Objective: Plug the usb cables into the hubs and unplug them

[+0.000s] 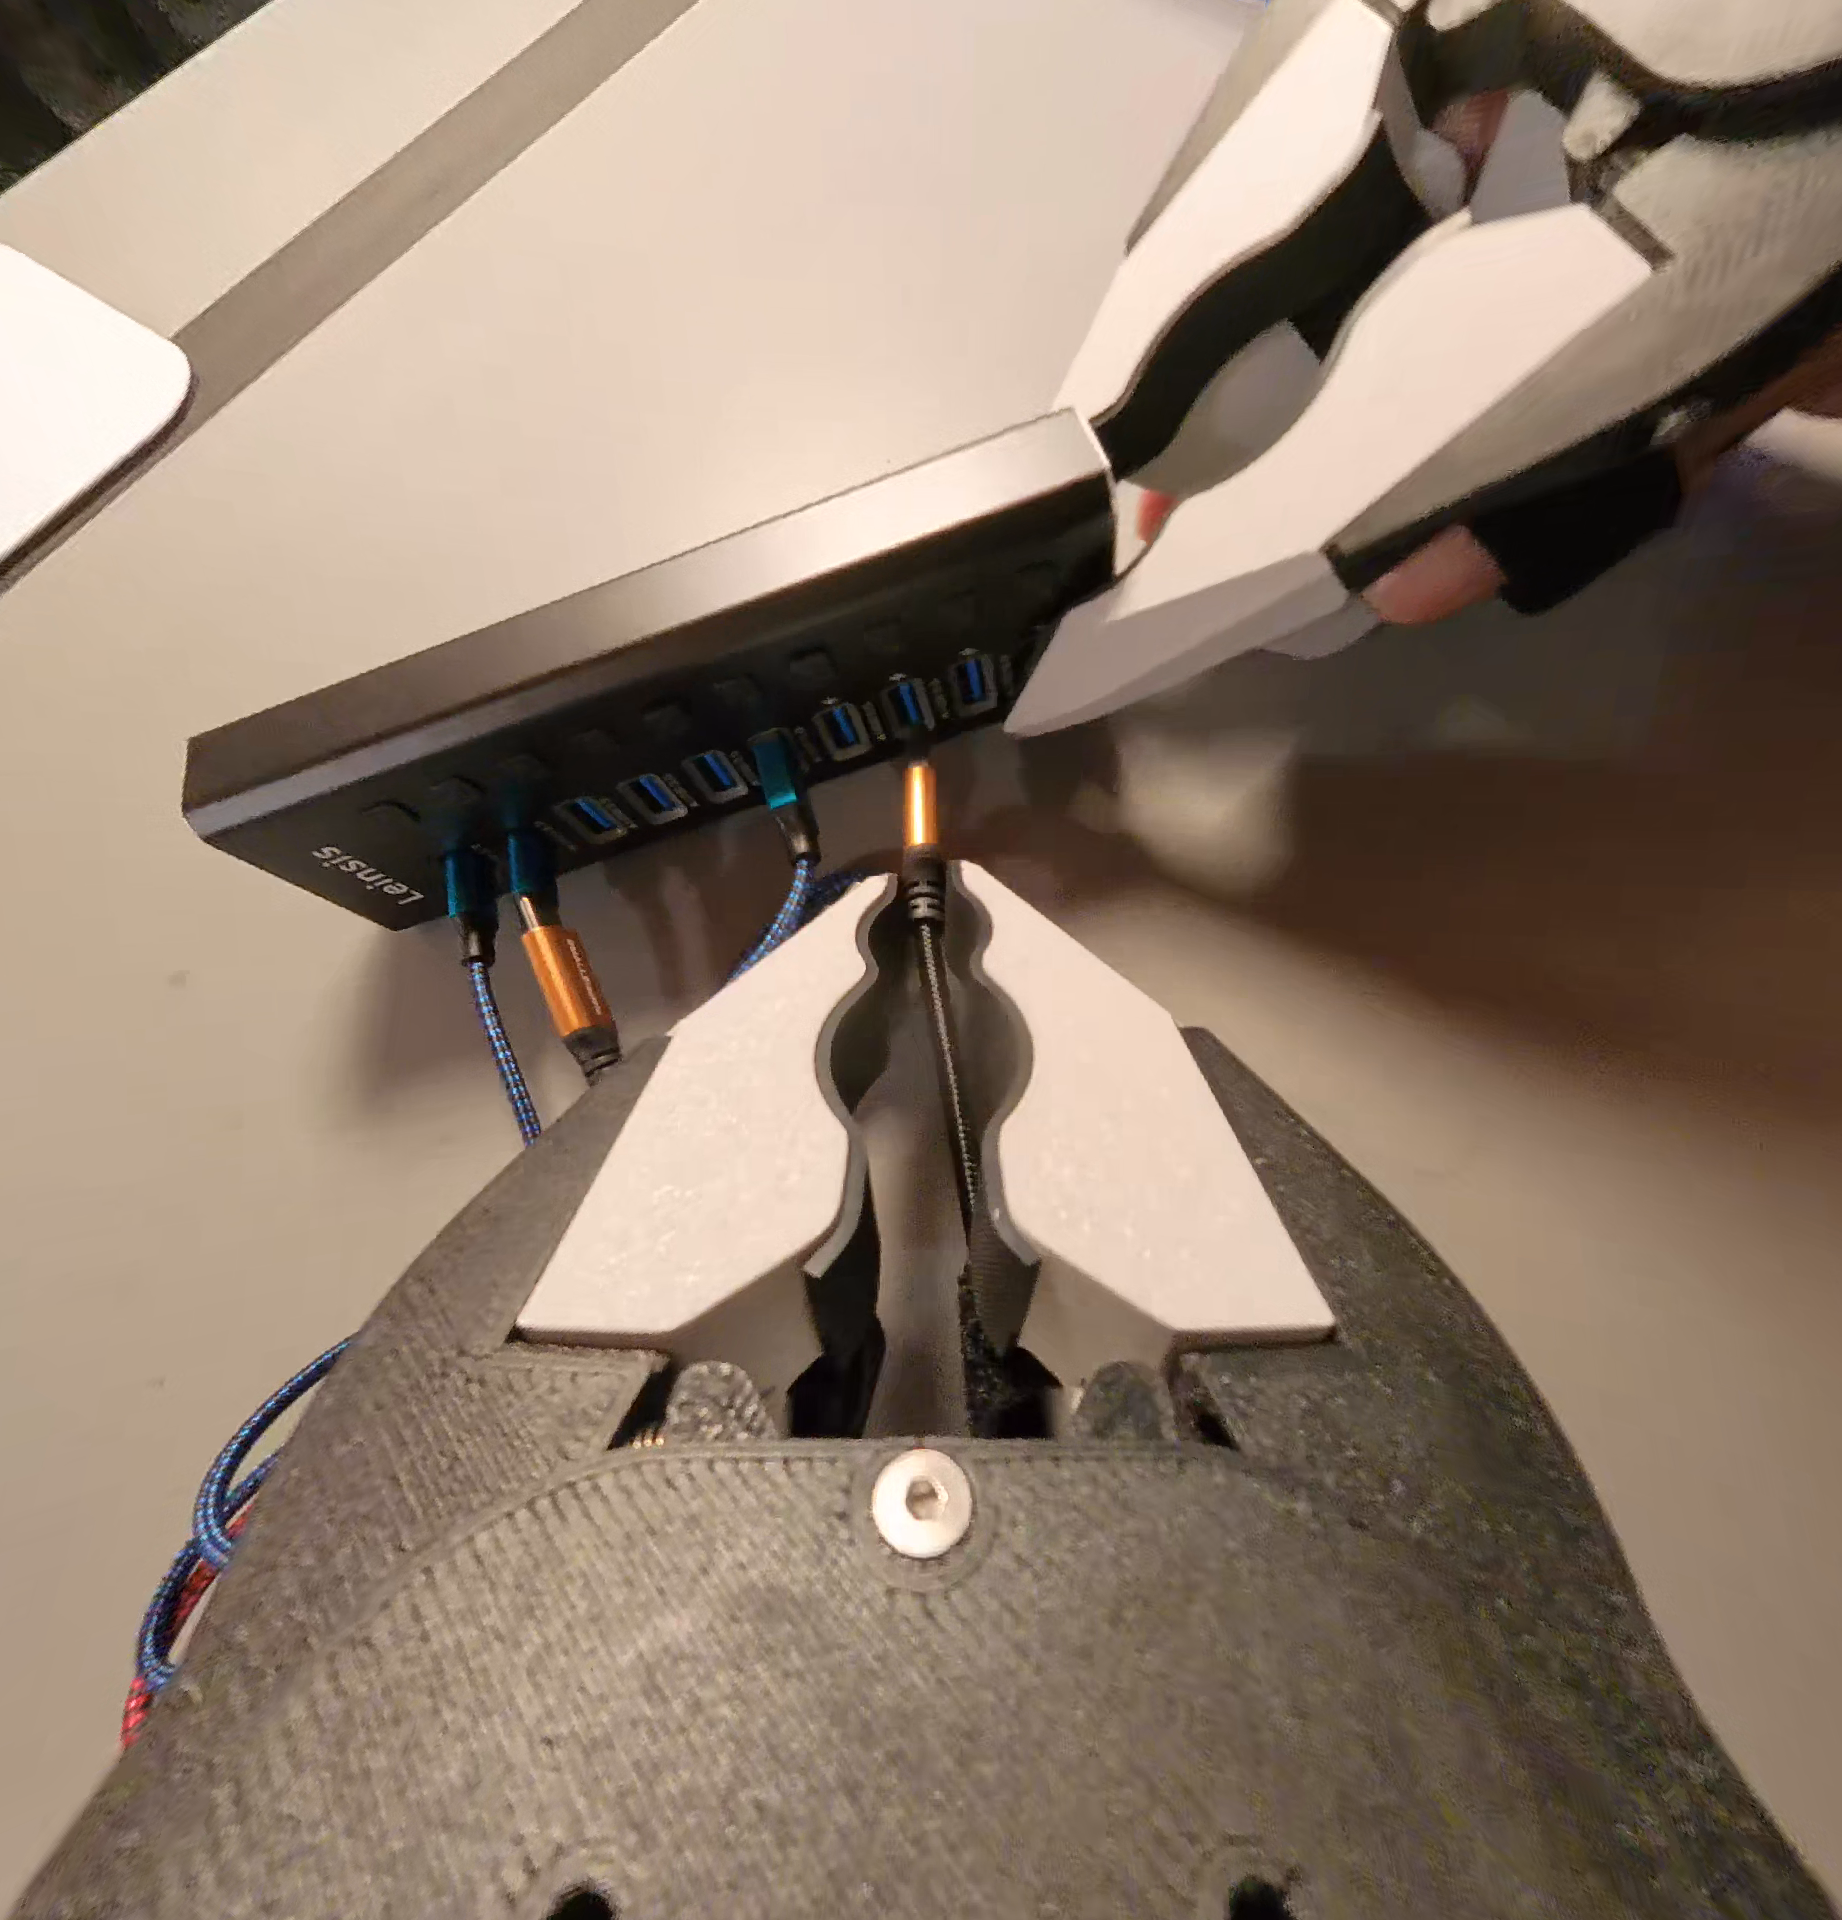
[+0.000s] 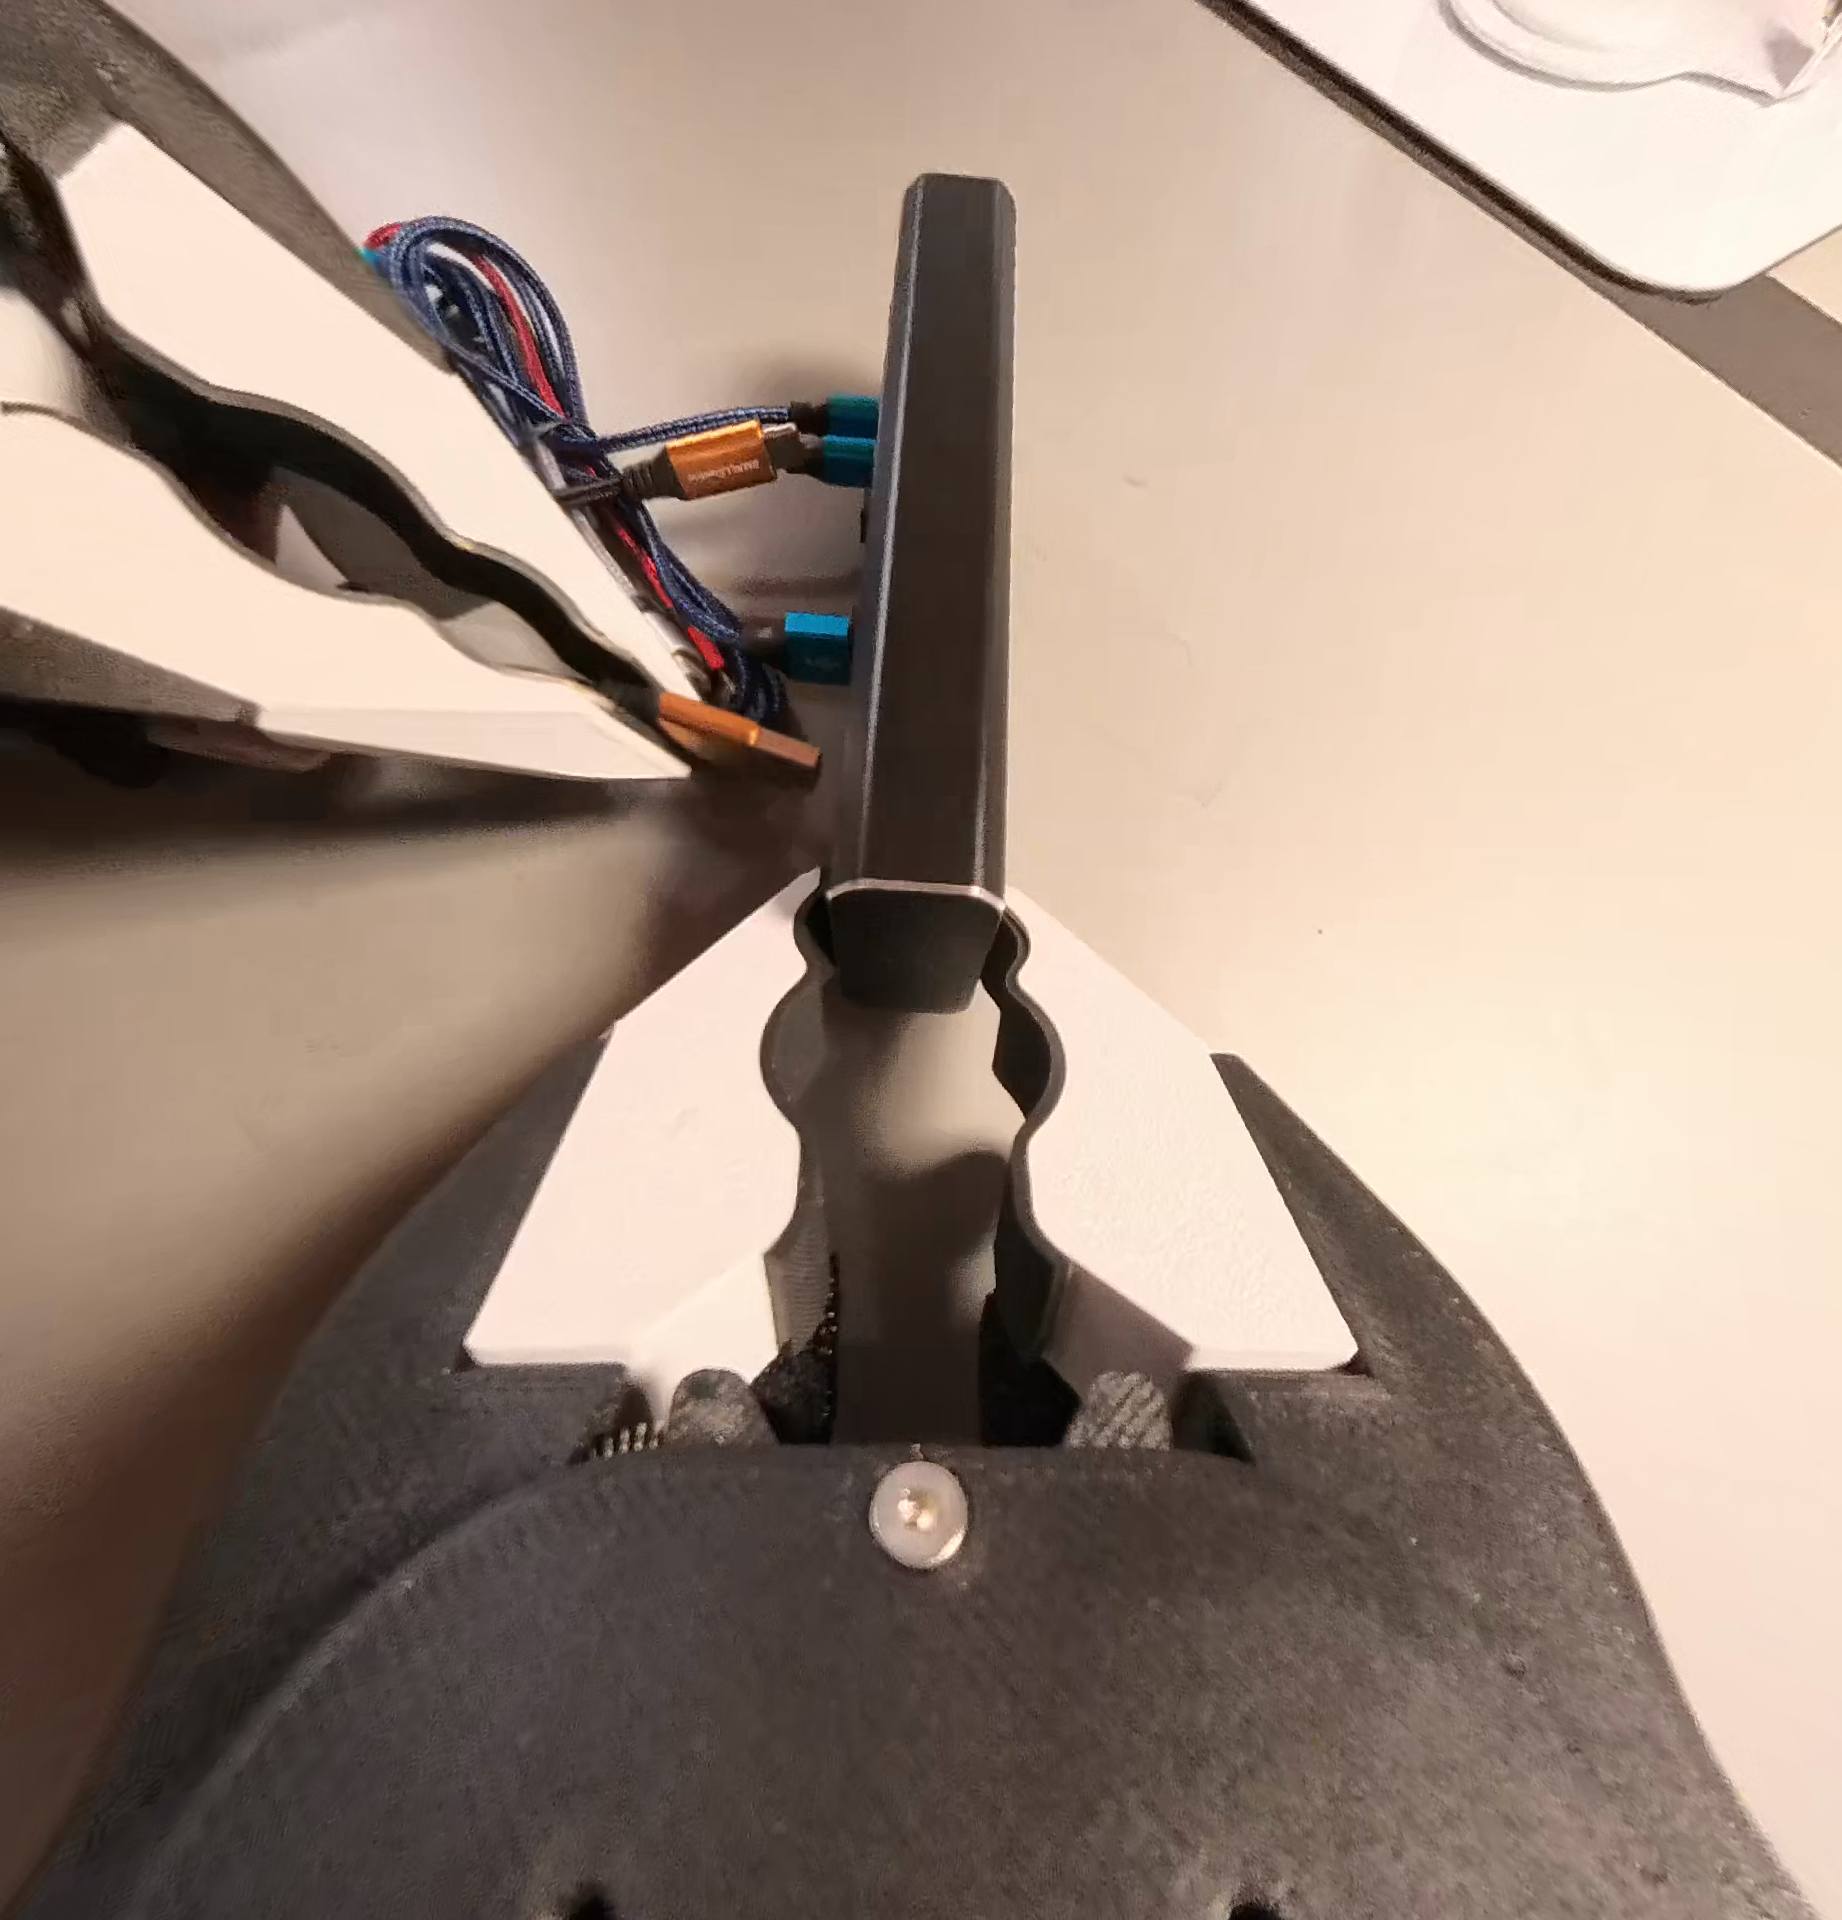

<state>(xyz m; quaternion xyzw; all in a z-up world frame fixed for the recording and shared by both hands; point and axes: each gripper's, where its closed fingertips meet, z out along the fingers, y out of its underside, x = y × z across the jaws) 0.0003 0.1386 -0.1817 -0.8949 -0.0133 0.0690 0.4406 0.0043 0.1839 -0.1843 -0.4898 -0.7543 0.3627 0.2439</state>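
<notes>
Left gripper (image 1: pixel 919 883) fingers clenched on the black cable just behind the orange plug (image 1: pixel 917 802), tip just short of a blue port on the black hub (image 1: pixel 688 613). Right gripper (image 2: pixel 909 914) fingers clamp the hub's end on the beige surface (image 2: pixel 1416 727). Three teal plugs (image 2: pixel 819 646) seated.

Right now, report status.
Left gripper shut on orange-tipped cable, plug just outside port. Right gripper shut on USB hub end. Three teal plugs seated.
</notes>
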